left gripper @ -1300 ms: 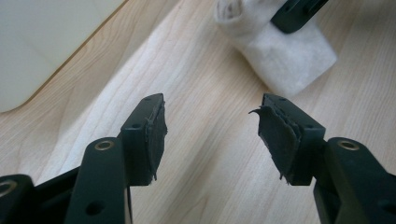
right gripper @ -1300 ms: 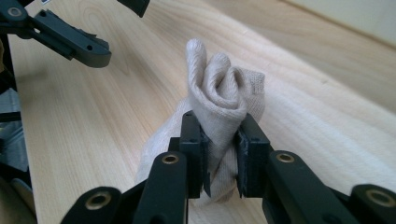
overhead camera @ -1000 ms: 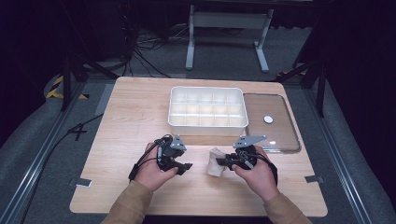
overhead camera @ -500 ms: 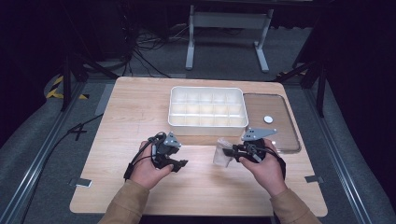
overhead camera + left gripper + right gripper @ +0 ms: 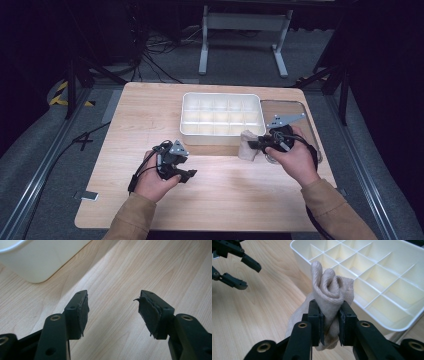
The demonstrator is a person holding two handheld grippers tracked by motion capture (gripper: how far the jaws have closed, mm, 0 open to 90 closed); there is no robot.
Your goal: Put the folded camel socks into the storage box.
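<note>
Sock [image 5: 329, 290], beige and rolled up, clamped at its middle between the fingers [image 5: 315, 322] of the right gripper [image 5: 254, 144]. From left to right:

At the near left, left gripper [image 5: 189, 175] held low over the bench [image 5: 150, 110], well apart from the sock. Fingers wide apart, with bare wood between them and nothing held. No part in the work at this moment, by the look of it.

In the middle, white tray [image 5: 220, 95] with many small compartments [image 5: 372, 272], standing far of both hands. All compartments that can be seen look empty, so nothing sorted into it so far.

Just right of the middle, sock held just beside the near right corner of the tray, outside its wall and not over any compartment. Cannot tell whether its lower end touches the bench or hangs free. Roll intact, with loose folds standing up above the fingers.

At the far right, clear lid [image 5: 287, 106] lying flat on the bench beside the tray, so tray already open.

As a judgement: pick-up done and grip secure. Left to do: raise the sock over the tray wall, bring it above one compartment, lower it in, and release. Placing not yet begun.
</note>
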